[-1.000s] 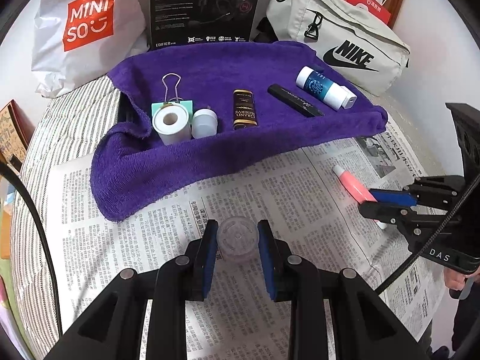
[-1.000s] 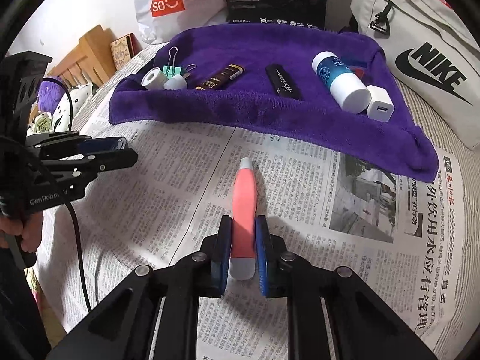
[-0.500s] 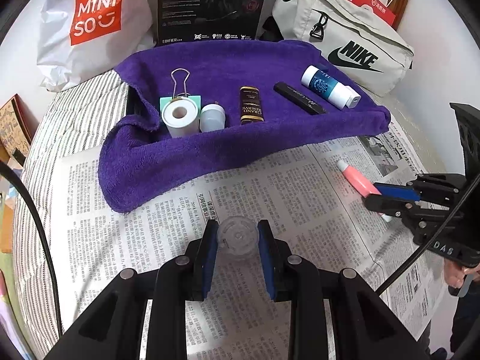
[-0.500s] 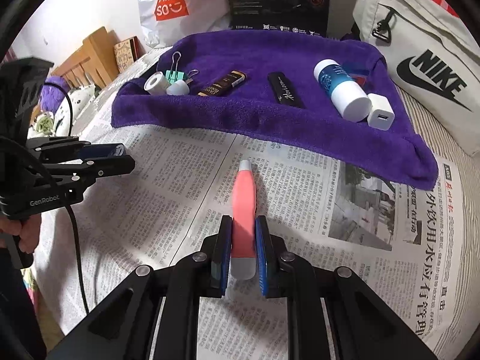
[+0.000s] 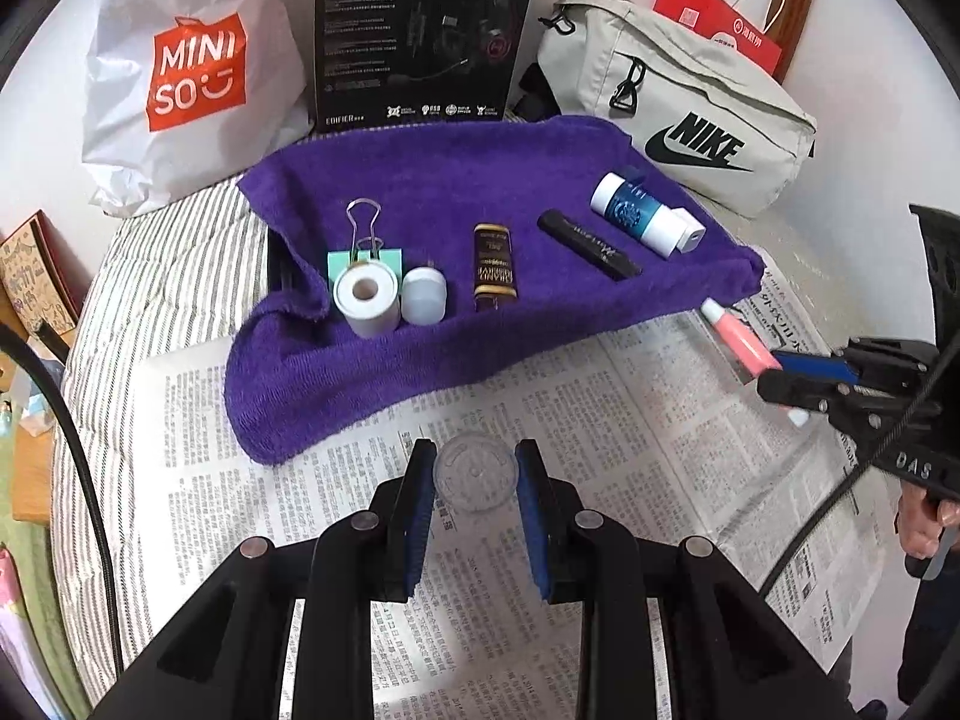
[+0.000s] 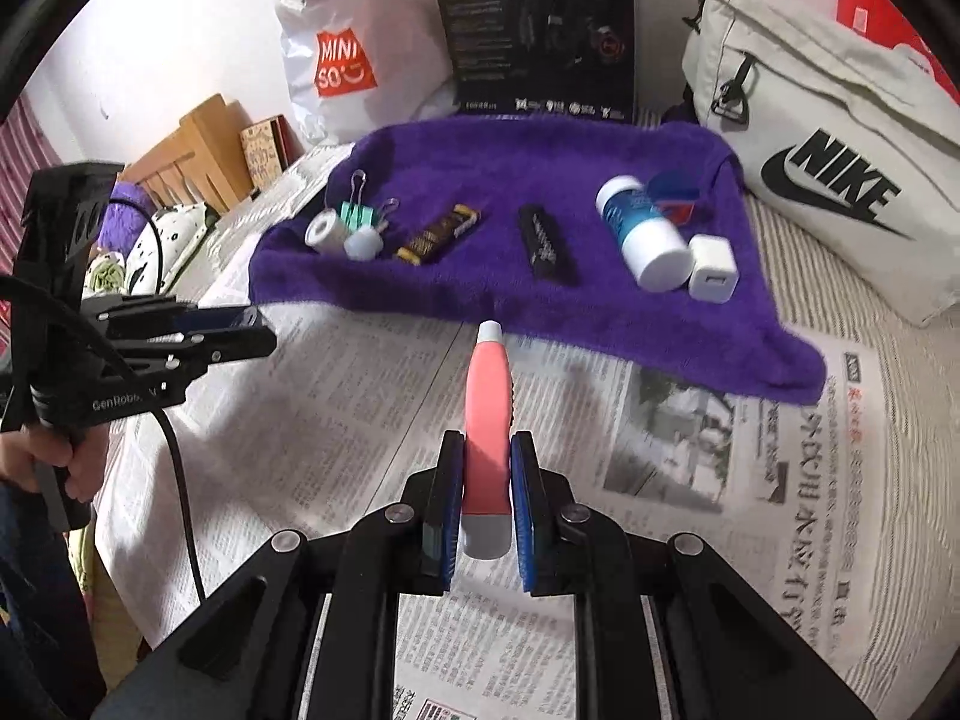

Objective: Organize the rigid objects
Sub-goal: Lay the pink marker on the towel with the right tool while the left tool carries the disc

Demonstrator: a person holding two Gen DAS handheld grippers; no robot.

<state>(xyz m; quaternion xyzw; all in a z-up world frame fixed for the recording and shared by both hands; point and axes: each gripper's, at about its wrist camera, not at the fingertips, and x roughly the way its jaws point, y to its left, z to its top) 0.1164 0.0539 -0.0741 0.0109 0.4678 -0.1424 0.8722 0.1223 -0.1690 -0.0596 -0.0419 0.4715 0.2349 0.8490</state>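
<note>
A blue-and-red object (image 6: pixel 675 195) sits half hidden behind the white-capped bottle (image 6: pixel 641 231), blurred.

A purple towel (image 5: pixel 420 192) lies on black-and-white printed newspaper (image 5: pixel 600 420) over grey-and-white striped bedding (image 5: pixel 168 276).

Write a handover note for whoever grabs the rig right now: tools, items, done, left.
Left tool: shut on the clear round lid, above the newspaper.
Right tool: shut on the pink tube, its tip pointing at the purple towel.
Done: lined up on the towel are the binder clip, tape roll, small white cap, brown-gold stick, black bar, blue-white bottle and white charger.
Left: likely set the tube and the lid on the towel with the rest, then release both tools.
</note>
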